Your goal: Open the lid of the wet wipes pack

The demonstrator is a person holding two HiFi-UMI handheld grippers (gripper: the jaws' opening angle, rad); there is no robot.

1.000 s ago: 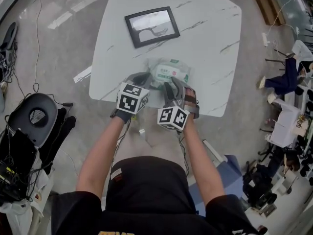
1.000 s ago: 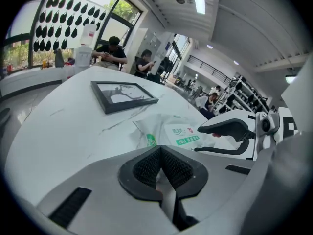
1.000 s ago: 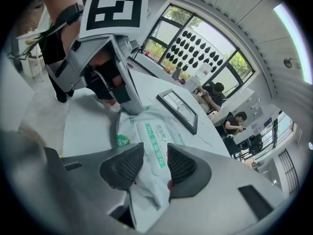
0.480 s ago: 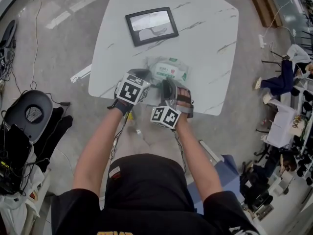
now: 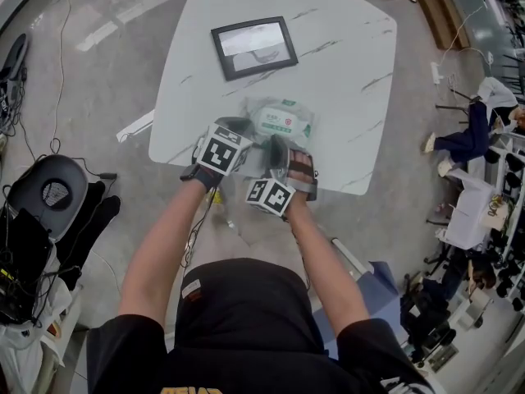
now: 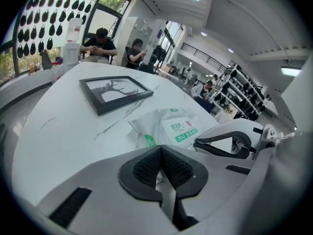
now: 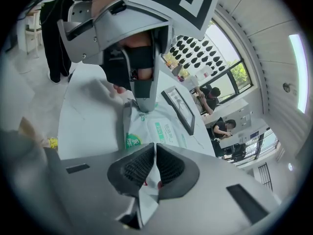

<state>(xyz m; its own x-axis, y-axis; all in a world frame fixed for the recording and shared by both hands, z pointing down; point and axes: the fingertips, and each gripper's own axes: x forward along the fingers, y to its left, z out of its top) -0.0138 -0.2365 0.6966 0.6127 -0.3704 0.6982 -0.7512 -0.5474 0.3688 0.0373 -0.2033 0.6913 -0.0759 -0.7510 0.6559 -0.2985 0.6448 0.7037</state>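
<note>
The wet wipes pack (image 5: 283, 120) is white and green with its lid down, and lies near the front edge of the white marble table (image 5: 344, 64). My left gripper (image 5: 244, 138) is at the pack's left end. In the left gripper view, my left gripper (image 6: 160, 148) has its pads together on a fold of the pack's film (image 6: 168, 129). My right gripper (image 5: 277, 148) is at the pack's near edge. The right gripper view shows my right gripper (image 7: 155, 147) shut with white film of the wet wipes pack (image 7: 156, 129) pinched between its pads.
A black picture frame (image 5: 254, 48) lies farther back on the table. The table's front edge (image 5: 246, 175) runs just under both grippers. A black chair (image 5: 53, 195) and cables stand on the floor to the left. People sit at a far table (image 6: 100, 45).
My right gripper has shifted a little left, toward the left gripper, at the pack's near edge. The left gripper and the pack have stayed in place.
</note>
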